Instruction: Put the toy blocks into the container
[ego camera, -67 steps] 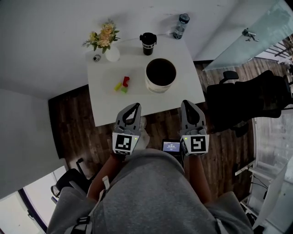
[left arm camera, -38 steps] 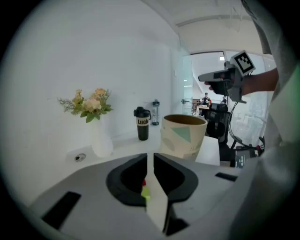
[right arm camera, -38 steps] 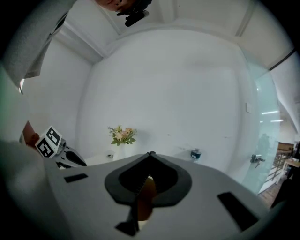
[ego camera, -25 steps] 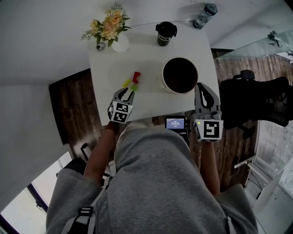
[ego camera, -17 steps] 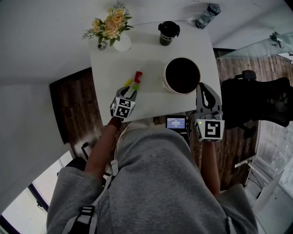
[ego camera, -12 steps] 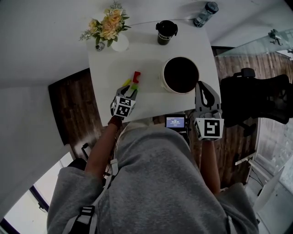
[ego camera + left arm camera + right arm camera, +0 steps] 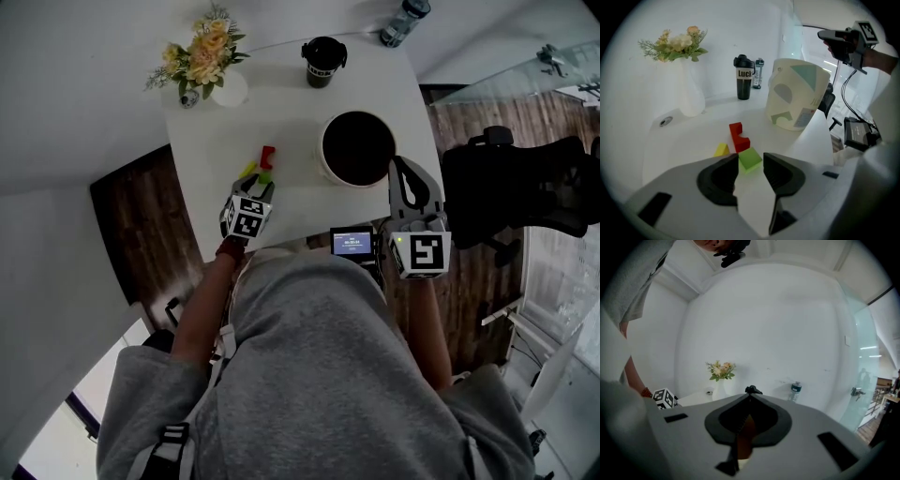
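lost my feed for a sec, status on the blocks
Left gripper just opened, green block between jaws, ungripped. Right gripper shut, empty. Way to container open.

White table (image 7: 281, 112) under L gripper (image 7: 255, 185). Vase (image 7: 229, 89) w/ flowers (image 7: 197, 62) well ahead & left of it, small round metal bit (image 7: 188, 97) just beside vase. Black cup (image 7: 322, 62) ahead & right, water bottle (image 7: 399, 21) beyond cup at far edge. Small screen unit (image 7: 353, 244) btwn the two tools, nearer R gripper (image 7: 405, 173). Black office chair (image 7: 506, 183) right of R gripper, on wood floor (image 7: 131, 216).
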`<state>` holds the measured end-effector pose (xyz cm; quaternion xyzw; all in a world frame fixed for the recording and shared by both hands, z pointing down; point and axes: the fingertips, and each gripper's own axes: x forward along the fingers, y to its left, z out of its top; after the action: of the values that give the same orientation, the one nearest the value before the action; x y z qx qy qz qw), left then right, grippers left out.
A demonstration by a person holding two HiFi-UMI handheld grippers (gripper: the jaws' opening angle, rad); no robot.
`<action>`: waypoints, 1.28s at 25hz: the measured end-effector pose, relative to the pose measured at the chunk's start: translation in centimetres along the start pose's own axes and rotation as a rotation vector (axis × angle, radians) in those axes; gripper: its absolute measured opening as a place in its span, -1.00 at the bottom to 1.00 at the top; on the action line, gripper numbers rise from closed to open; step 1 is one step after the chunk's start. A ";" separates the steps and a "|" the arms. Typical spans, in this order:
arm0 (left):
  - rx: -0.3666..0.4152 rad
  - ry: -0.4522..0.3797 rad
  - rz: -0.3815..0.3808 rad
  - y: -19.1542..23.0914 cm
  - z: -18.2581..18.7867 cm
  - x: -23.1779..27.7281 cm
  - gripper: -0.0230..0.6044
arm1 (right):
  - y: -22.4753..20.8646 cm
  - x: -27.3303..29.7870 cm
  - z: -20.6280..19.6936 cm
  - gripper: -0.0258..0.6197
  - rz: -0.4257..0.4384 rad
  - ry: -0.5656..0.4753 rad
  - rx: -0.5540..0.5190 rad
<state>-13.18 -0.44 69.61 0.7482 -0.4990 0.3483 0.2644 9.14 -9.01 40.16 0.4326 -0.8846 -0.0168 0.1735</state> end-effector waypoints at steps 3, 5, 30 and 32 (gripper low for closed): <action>0.005 0.027 -0.001 0.0 -0.6 0.4 -0.39 | 0.0 0.0 -0.1 -0.91 0.006 -0.005 -0.005; 0.006 0.028 -0.001 0.0 -0.8 0.4 -0.44 | 0.1 0.1 -0.1 -0.91 0.006 0.002 -0.012; 0.116 -0.458 -0.088 -2.5 15.8 -11.3 -0.46 | 0.7 1.3 0.3 -0.91 0.021 -0.016 0.001; 0.148 -0.498 -0.112 -3.4 18.0 -12.2 -0.46 | 0.7 1.2 0.3 -0.91 0.011 -0.018 0.006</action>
<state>-8.51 -5.70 48.75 0.8546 -0.4796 0.1738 0.0970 7.88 -9.54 40.38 0.4280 -0.8885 -0.0169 0.1644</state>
